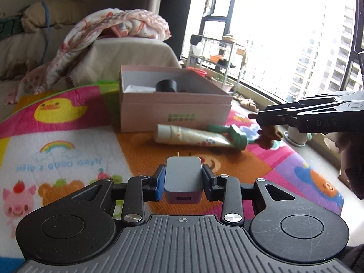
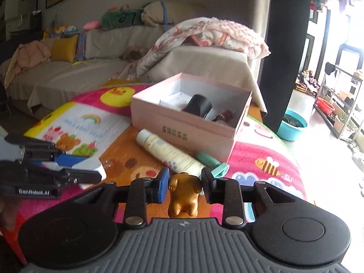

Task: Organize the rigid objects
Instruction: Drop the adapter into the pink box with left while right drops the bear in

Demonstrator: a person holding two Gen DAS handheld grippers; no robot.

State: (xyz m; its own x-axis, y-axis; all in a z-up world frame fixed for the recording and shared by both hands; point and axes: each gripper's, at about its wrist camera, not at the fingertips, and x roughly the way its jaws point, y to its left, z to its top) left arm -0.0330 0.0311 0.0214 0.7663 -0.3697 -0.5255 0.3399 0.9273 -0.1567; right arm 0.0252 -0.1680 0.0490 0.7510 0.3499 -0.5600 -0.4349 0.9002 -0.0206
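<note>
Item 1: grey charger [image 1: 183, 179], clamped crosswise in my left hand-held gripper [image 1: 183, 182], prongs forward for carrying. Item 2: gold bear figurine [image 2: 184, 194], pinched in my right hand-held gripper [image 2: 185, 183]. Destination, I judge: pink box [image 2: 188, 125], ahead of both.

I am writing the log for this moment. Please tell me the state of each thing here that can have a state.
Left gripper: shut on charger.
Charger: held, prongs forward.
Right gripper: shut on bear figurine.
Bear figurine: held.
Pink box: open, partly filled.
Lotion tube: lying on mat.
</note>
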